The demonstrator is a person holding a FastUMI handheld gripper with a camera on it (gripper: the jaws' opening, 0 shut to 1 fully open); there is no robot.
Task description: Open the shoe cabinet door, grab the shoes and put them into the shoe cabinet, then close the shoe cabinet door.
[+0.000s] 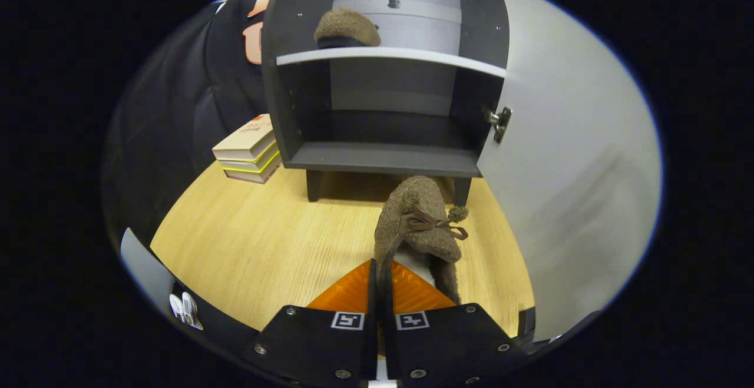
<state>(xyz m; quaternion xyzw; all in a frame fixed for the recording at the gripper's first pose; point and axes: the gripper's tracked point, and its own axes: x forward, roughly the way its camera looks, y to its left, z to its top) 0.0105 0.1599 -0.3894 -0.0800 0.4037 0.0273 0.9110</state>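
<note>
I am pinching the shoe (421, 229) by its collar with my gripper (382, 285) at lower center, so it may slip off swinging toward the cabinet (389, 158).

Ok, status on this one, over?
Tool shut on brown shoe. Cabinet door open; other shoe on upper shelf. Nothing blocking lower shelf.
</note>
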